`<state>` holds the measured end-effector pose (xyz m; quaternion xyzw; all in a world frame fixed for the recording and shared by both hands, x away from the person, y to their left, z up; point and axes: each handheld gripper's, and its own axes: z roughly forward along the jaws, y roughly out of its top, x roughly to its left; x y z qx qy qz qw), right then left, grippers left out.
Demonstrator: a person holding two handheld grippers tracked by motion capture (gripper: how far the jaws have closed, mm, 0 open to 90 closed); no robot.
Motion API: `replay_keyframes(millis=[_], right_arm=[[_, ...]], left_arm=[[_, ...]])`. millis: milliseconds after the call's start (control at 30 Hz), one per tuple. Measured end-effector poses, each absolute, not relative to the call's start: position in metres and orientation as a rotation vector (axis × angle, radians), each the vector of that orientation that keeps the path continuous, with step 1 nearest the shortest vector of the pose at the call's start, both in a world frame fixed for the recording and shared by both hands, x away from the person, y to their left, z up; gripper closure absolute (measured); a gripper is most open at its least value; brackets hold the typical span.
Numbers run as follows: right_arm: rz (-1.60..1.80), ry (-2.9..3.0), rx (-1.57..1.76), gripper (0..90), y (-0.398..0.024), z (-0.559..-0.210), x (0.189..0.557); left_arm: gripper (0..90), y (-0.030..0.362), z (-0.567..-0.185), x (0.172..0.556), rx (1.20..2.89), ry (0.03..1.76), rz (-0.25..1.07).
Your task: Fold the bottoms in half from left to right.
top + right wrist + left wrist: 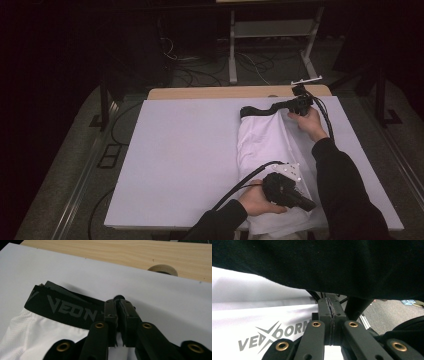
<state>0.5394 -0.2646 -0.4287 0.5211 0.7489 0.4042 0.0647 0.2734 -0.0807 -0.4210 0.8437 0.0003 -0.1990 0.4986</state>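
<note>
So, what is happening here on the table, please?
A person is handling white shorts with a black waistband on a white board, holding a gripper in each hand. The right gripper is at the waistband end, its jaws nearly together on the fabric there. The left gripper, jaws shut, pinches the near end, close to the grey printed logo.

Setting: a recording lab or test workshop, dimly lit. Evidence: a flat white board (190, 165) laid over a light wooden tabletop (220, 92), whose bare strip lies just beyond the right gripper (246, 111); a pale roll of tape (163, 269) resting on that wood, past the same gripper; a bare metal frame stand (272, 30) on the dark floor farther off; loose black cables (200, 65) strewn over the grey floor (65, 175) behind the table; metal rails along the table's flanks.
</note>
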Motion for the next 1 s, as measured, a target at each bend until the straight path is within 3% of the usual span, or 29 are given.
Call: replay_keyframes(millis=[167, 333, 667, 733, 833, 1000], right_arm=[[1.19, 2.295, 1.54, 72.3, -0.268, -0.427, 0.535], [1.211, 2.301, 1.517, 55.9, -0.274, -0.421, 0.529], [1.213, 2.34, 1.474, 12.3, -0.287, -0.416, 0.512], [1.209, 2.33, 1.472, 11.9, -0.289, -0.415, 0.509], [1.193, 2.337, 1.476, 0.0, -0.29, -0.416, 0.504], [1.198, 2.332, 1.451, 0.0, -0.292, -0.417, 0.495]], left_arm=[[88.7, -0.085, -0.422, 0.275, 2.033, 0.012, -0.48], [88.7, -0.091, -0.423, 0.276, 2.032, 0.009, -0.482], [88.7, -0.101, -0.428, 0.276, 2.052, 0.01, -0.494], [88.7, -0.104, -0.427, 0.276, 2.055, 0.005, -0.498], [88.7, -0.109, -0.427, 0.275, 2.067, -0.007, -0.5], [88.7, -0.115, -0.429, 0.274, 2.077, -0.013, -0.508]])
